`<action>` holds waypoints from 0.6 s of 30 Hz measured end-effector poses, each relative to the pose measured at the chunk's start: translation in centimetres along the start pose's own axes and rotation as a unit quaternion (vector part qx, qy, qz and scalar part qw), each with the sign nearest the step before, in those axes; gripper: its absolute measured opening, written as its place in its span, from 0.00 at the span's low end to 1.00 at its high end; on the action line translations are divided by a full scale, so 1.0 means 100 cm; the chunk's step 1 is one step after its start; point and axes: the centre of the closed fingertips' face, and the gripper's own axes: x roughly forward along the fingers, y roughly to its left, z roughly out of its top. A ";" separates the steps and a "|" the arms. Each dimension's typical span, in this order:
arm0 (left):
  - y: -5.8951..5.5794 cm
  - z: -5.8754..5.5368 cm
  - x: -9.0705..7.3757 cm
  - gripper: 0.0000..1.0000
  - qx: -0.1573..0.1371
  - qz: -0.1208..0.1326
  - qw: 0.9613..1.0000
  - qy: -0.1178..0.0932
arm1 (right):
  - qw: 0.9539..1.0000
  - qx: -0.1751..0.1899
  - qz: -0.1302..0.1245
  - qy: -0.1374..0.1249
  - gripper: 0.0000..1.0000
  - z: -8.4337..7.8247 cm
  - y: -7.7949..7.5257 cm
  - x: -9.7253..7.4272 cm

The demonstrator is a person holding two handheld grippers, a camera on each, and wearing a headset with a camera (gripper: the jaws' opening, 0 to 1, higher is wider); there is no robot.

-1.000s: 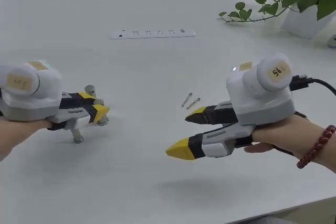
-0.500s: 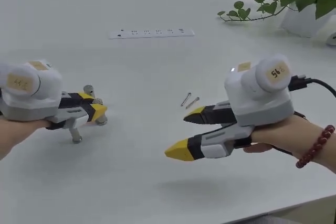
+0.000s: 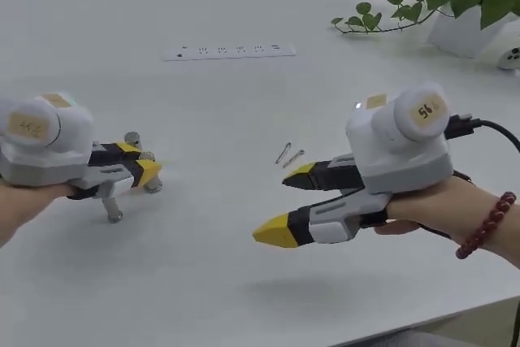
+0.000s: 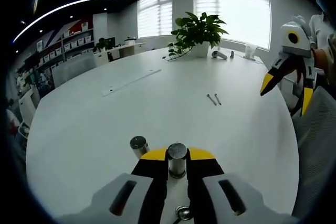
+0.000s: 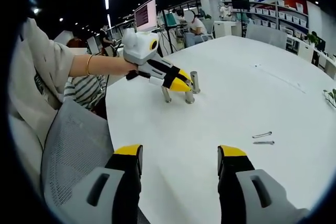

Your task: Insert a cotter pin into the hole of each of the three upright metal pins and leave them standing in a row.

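**Left tongs steadying a post, right tongs free for a cotter pin**

At the left of the table (image 3: 244,282), the left gripper (image 3: 145,171) is pinching the held metal pin (image 4: 177,162) between its yellow tips, its jaws pressing against the shaft; the far metal pin (image 4: 138,144) is standing just beside it on the far side, and the near metal pin (image 3: 111,210) is standing on the near side, partly under the gripper's body; all three are looking upright.

Toward the middle, two cotter pins (image 3: 288,155) are lying side by side on the bare top, well apart from the posts and just beyond the right gripper.

At the right, the right gripper (image 3: 268,209) is hovering above the table with its jaws spread wide and nothing between them.

The step in hand is looking like bracing one post for its cotter; the next move is probably calling for the right jaws dropping onto one cotter pin and closing on it lengthwise, a fine pick off a flat surface.

The holes in the posts are too small to make out, as is whether any post is already carrying a cotter; the left gripper is covering part of the row in the head view.
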 end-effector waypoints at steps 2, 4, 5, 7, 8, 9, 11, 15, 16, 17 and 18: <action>-0.001 0.000 -0.001 0.11 0.000 0.000 1.000 0.002 | 1.000 0.001 -0.001 0.000 0.60 -0.001 0.000 0.000; -0.002 0.000 -0.001 0.11 0.002 0.001 1.000 0.003 | 1.000 0.002 -0.001 0.000 0.60 -0.002 0.000 0.000; -0.002 -0.001 -0.001 0.11 0.002 0.001 1.000 0.003 | 1.000 0.002 -0.001 -0.001 0.60 -0.002 0.000 0.000; -0.003 0.000 -0.002 0.11 0.001 0.000 1.000 0.003 | 1.000 0.003 -0.001 -0.001 0.60 -0.003 0.000 0.000; -0.003 0.000 -0.002 0.11 0.000 0.000 1.000 0.003 | 1.000 0.003 -0.001 -0.001 0.60 -0.003 0.000 0.000; -0.004 0.001 -0.002 0.11 0.003 -0.001 1.000 0.002 | 1.000 0.004 -0.001 -0.001 0.60 -0.003 0.001 0.000; -0.005 0.004 -0.003 0.11 -0.003 -0.003 1.000 -0.003 | 1.000 0.003 0.000 -0.001 0.60 -0.003 0.002 0.001; -0.009 0.011 -0.005 0.11 0.000 -0.005 1.000 -0.009 | 1.000 0.004 0.001 -0.001 0.60 -0.004 0.003 0.002; -0.011 0.013 -0.006 0.11 0.001 -0.008 1.000 -0.009 | 1.000 0.004 0.002 0.000 0.60 -0.004 0.003 0.002; -0.012 0.015 -0.006 0.11 -0.001 -0.009 1.000 -0.010 | 1.000 0.004 0.002 0.000 0.60 -0.004 0.004 0.002; -0.013 0.016 -0.006 0.11 -0.004 -0.010 1.000 -0.012 | 1.000 0.004 0.002 -0.001 0.60 -0.003 0.004 0.002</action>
